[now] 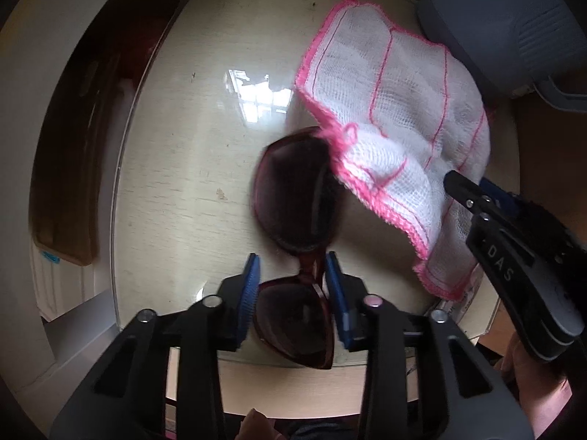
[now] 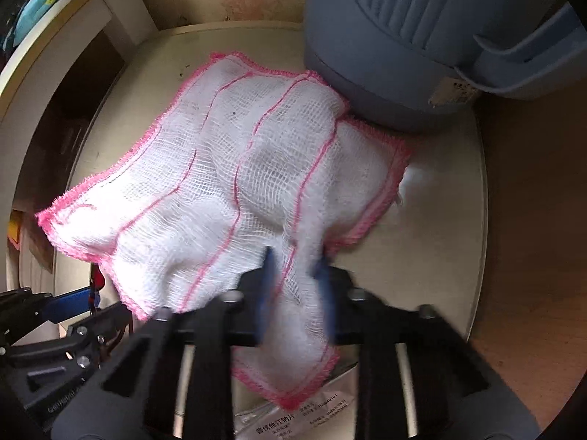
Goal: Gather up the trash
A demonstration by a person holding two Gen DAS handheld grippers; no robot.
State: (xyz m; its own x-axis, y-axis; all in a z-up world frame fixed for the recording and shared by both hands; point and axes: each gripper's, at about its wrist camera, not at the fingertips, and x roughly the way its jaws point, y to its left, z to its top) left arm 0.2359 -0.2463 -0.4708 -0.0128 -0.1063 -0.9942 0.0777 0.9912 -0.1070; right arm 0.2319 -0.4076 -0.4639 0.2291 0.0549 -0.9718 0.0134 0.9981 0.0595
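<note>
My left gripper [image 1: 291, 275] is shut on the bridge of dark red sunglasses [image 1: 297, 190] and holds them over the pale table top [image 1: 183, 168]. My right gripper [image 2: 295, 271] is shut on a white gauze cloth with pink edging [image 2: 220, 168] and holds it lifted, its folds draping over the table. The same cloth [image 1: 396, 124] hangs at the right in the left wrist view, partly covering one lens, with the right gripper [image 1: 462, 187] clamped on its lower edge. The left gripper [image 2: 73, 304] shows at the lower left in the right wrist view.
A blue-grey plastic bin [image 2: 422, 36] stands at the table's far right, also seen in the left wrist view [image 1: 513, 18]. A printed foil packet [image 2: 293, 418] lies under the cloth at the near edge. A dark wooden cabinet [image 1: 73, 146] is beyond the table's left edge.
</note>
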